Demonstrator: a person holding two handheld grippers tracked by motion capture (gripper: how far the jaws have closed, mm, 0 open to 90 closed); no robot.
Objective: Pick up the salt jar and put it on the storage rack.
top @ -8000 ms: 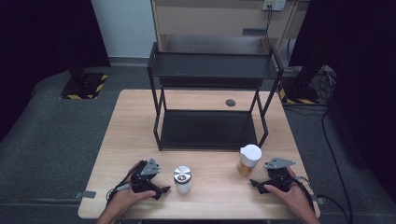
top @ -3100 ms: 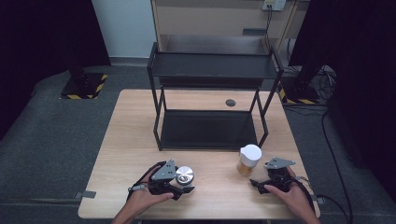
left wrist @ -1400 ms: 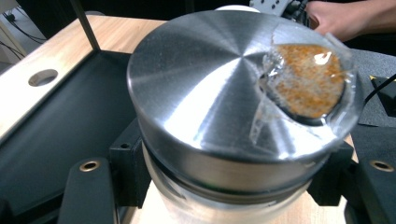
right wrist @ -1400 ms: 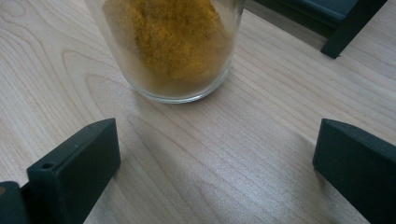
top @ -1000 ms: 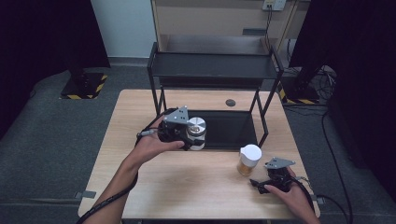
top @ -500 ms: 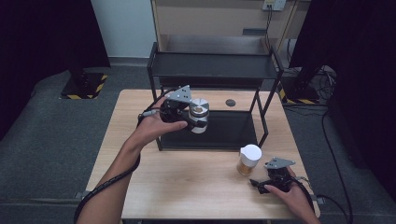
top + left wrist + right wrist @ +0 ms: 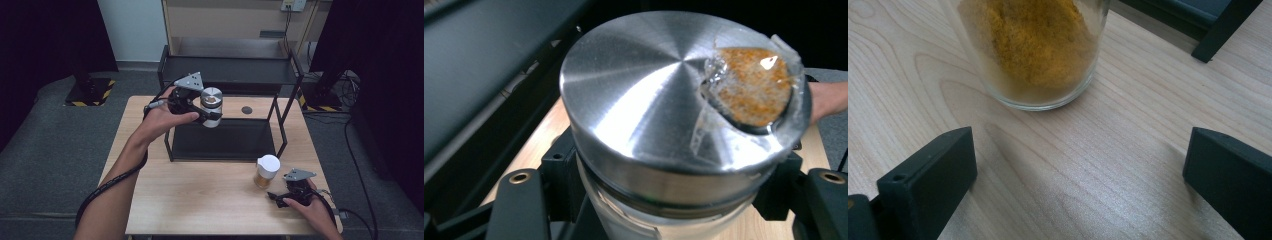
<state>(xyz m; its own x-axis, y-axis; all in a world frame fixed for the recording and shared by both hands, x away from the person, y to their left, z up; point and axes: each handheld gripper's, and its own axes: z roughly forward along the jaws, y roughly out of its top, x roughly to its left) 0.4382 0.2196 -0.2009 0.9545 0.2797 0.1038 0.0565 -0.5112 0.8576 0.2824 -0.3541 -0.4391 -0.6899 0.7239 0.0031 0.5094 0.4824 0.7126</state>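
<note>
Wooden table (image 7: 200, 185) on grey carpet; left gripper (image 7: 202, 107) clenches a steel-lidded jar (image 7: 211, 106), right gripper (image 7: 280, 196) released.

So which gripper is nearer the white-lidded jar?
Right. The right gripper sits open just beside the white-lidded jar; the left gripper holds the steel-lidded jar up by the rack.

A black two-level metal rack (image 7: 227, 75) is standing on the far half of the light wooden counter (image 7: 200, 195), a small dark round disc (image 7: 246, 109) is lying on the counter under it, and grey carpet (image 7: 45, 135) is covering the floor around.
</note>
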